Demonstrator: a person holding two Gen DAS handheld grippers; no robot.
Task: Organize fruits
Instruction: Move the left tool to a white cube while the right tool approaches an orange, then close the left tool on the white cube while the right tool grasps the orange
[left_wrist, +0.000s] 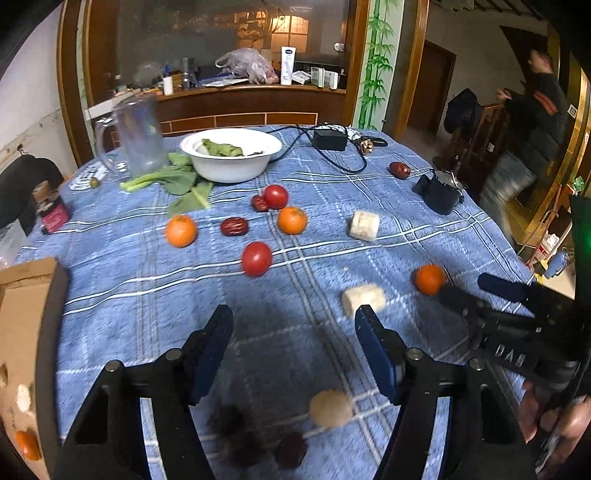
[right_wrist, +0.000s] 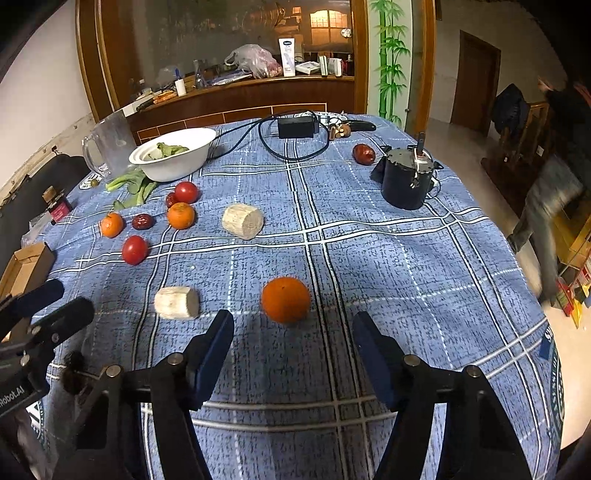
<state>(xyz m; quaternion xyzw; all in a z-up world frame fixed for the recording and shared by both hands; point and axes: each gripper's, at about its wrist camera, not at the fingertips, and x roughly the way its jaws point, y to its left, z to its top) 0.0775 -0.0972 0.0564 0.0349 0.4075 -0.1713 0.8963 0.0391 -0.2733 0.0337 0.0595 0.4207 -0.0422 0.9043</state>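
Observation:
Fruit lies scattered on a blue checked tablecloth (left_wrist: 147, 280). In the left wrist view I see two tomatoes (left_wrist: 256, 258), two oranges (left_wrist: 181, 230) and red dates (left_wrist: 233, 226) mid-table. My left gripper (left_wrist: 293, 325) is open over bare cloth with nothing between its fingers. Dark spiky fruits (left_wrist: 229, 421) and a tan round fruit (left_wrist: 330, 408) lie blurred below it. My right gripper (right_wrist: 291, 321) is open, and a lone orange (right_wrist: 286, 299) sits on the cloth just beyond its fingertips, untouched. A pale cut chunk (right_wrist: 176, 302) lies to that orange's left.
A cardboard box (left_wrist: 22, 295) at the left edge holds an orange. A white bowl (left_wrist: 229, 170) of greens, a clear pitcher (left_wrist: 138, 136), a black pot (right_wrist: 406, 181) and a power adapter (right_wrist: 297, 127) with its cable stand further back. A person moves at the far right.

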